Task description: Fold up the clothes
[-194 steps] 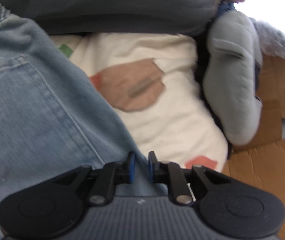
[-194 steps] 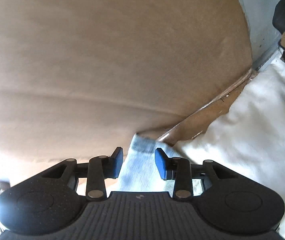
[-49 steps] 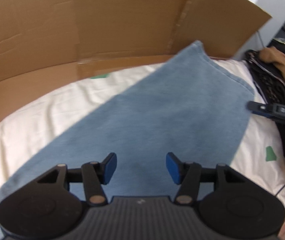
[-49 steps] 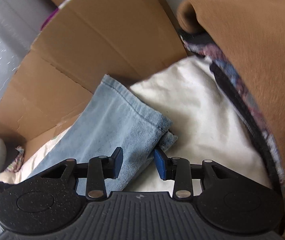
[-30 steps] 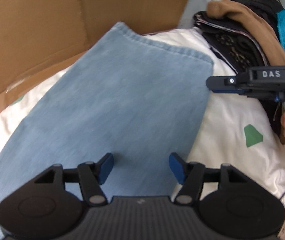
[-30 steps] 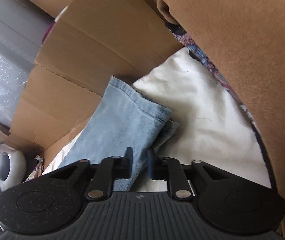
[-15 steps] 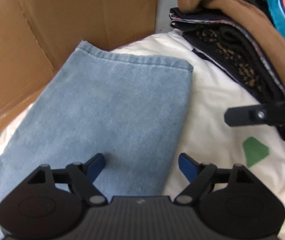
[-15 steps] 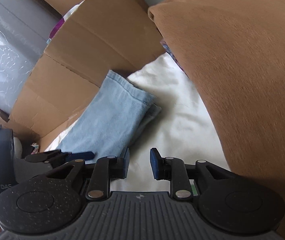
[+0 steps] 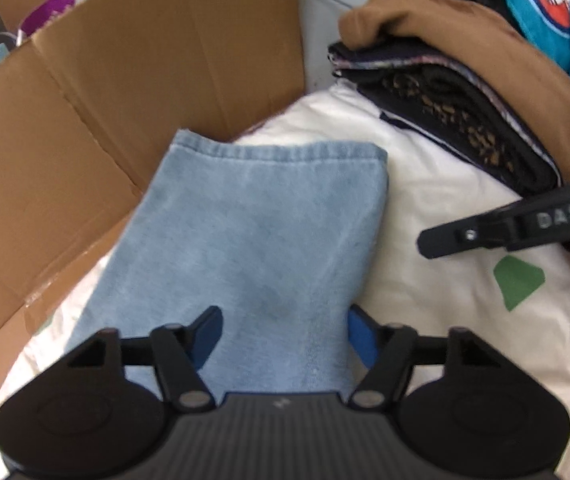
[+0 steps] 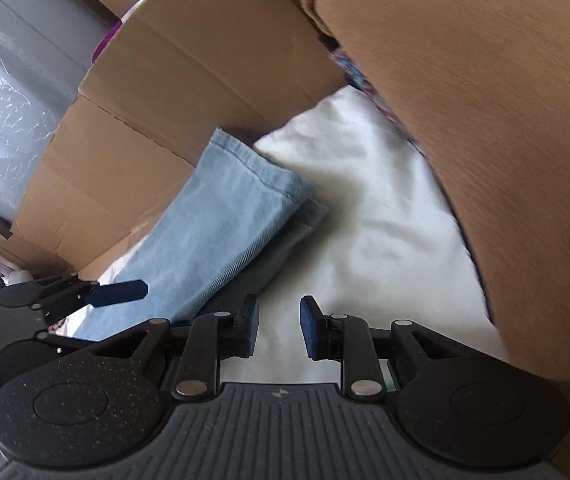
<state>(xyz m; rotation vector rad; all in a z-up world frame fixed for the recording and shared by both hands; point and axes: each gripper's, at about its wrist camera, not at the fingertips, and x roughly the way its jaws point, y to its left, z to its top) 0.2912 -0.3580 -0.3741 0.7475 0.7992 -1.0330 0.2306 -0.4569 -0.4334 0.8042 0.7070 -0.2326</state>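
Jeans: a pair of light-blue jeans [image 9: 253, 216] lies flat on the cream quilt [image 9: 437, 184], the two legs laid one over the other, hems toward the cardboard box wall [image 9: 125, 80]; in the right wrist view the under leg's hem peeks out just beside the upper one.
Left gripper: the left gripper [image 9: 285, 332] hovers over the near part of the denim, fingers spread wide and holding nothing; half a second ago they stood about as wide, a second ago narrower.
Right gripper: the right gripper [image 10: 279, 326] hangs over bare quilt just beside the jeans, blue pads apart with only white cloth between them; a second ago its pads were nearly pressed together at the hem, so it has let the denim go and drawn back.
Change: 6.5 seconds ago both tools were closed on bunched denim; now the legs are laid out straight and both tools are free.
Meaning: the lengthwise fold appears set down; a crosswise fold, hems to waist, would likely remain, though the waist end is out of view.
Neighbours: a stack of folded clothes [image 9: 465, 120] topped by a brown garment [image 10: 485, 120] sits to the right, apart from the jeans.
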